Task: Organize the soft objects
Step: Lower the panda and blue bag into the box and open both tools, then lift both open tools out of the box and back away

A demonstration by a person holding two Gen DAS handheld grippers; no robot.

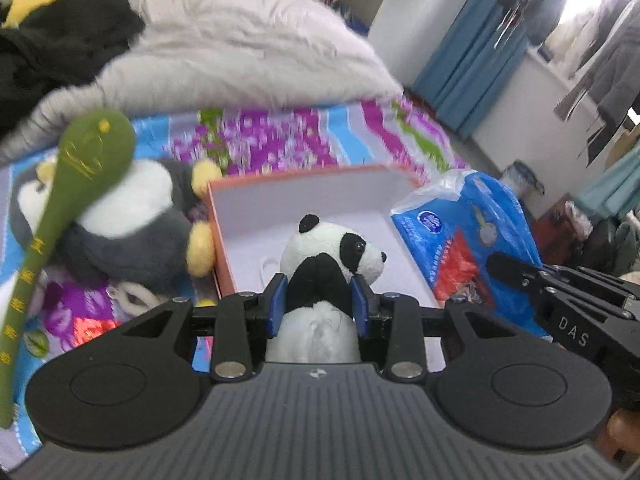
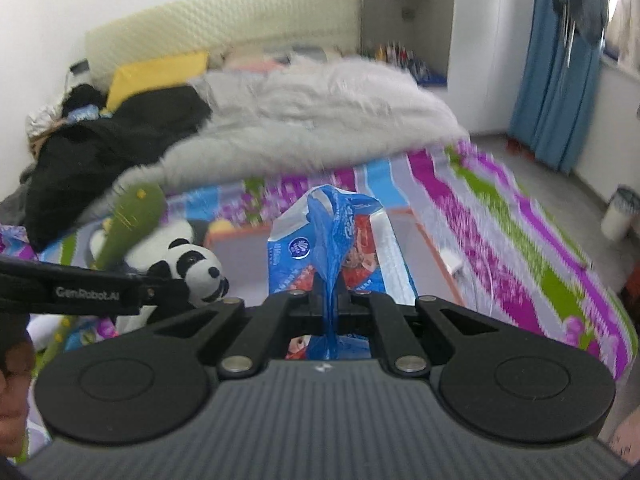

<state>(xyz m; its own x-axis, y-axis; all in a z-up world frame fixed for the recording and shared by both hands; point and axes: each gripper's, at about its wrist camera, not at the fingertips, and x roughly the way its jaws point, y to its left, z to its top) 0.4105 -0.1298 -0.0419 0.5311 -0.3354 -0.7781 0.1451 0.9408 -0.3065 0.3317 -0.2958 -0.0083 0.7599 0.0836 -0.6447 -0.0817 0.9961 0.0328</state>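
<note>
Gripping fluffy panda (image 1: pixel 332 264), crinkly packet (image 2: pixel 332 236)

Small black-and-white plush panda (image 1: pixel 320 272) before the open orange-rimmed cardboard box (image 1: pixel 296 196) on the striped floral bedsheet (image 1: pixel 280 136). Grey plush penguin (image 1: pixel 132 224) left of box; blue plastic packet (image 1: pixel 472 232) right. Long green felt spoon-shaped toy (image 1: pixel 76 184) across penguin. White fluffy blanket (image 1: pixel 240 52) behind.

Panda plush (image 1: pixel 320 264) upright above white-lined box (image 1: pixel 256 216); blue packet (image 2: pixel 332 240) hanging alongside.

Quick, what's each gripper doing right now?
Left gripper: closed on the panda toy.
Right gripper: shut on the blue plastic pack.
</note>
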